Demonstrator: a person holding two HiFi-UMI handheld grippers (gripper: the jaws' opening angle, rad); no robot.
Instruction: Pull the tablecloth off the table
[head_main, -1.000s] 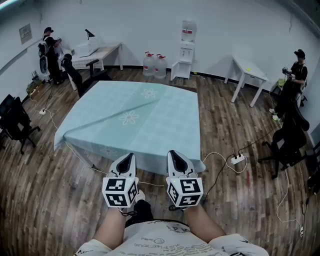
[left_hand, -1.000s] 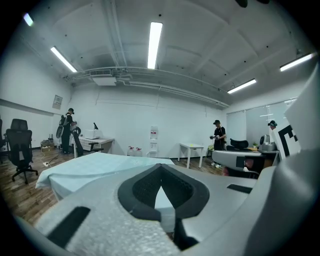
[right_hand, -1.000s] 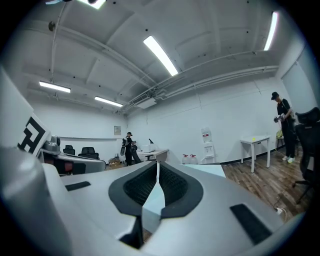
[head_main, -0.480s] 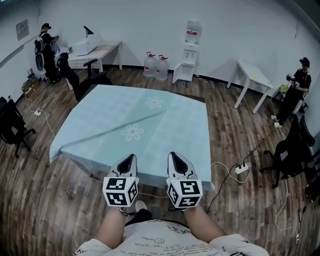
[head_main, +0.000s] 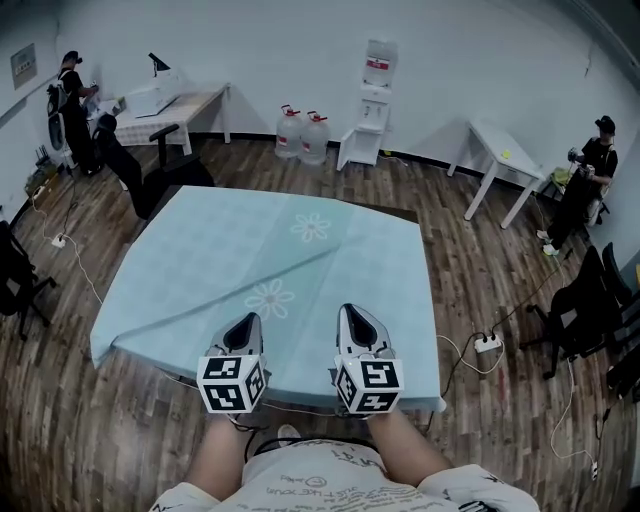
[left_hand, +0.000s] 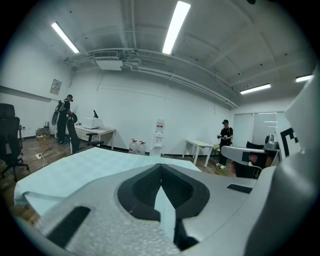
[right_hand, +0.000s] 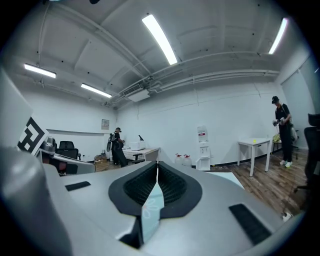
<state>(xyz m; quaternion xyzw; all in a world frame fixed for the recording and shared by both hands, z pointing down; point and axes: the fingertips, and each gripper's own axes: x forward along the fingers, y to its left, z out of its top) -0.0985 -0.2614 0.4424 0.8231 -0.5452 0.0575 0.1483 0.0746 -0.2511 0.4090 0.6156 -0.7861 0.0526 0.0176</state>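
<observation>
A pale blue rectangular tablecloth printed with white daisies (head_main: 300, 260) lies spread over the whole surface (head_main: 404, 212), of which only a dark sliver shows past the cloth's far right corner. The tablecloth's near hem hangs over the side where the person stands, presumably because that free edge is the easiest part to catch and drag. A long diagonal crease (head_main: 270, 276) runs across the middle of the tablecloth, which suggests the fabric lies loose and should slide rather than cling. The left white claw with its marker cube (head_main: 249, 319) hovers above the tablecloth's near hem, toward the left. Its two halves meet tip to tip, with only a narrow wedge behind the tips, through which the blue fabric beyond shows. As far as can be judged, nothing is pinched in it. The right white claw with its marker cube (head_main: 347, 310) hovers beside it over the same hem, toward the middle. It is likewise closed at the tips, and a daisy print shows through the wedge behind them. Both claws sit level and parallel, pointing across the tablecloth. That fits lining up for an even two-point hold so the cloth comes off straight. Each would have to part before it could take the hem.
</observation>
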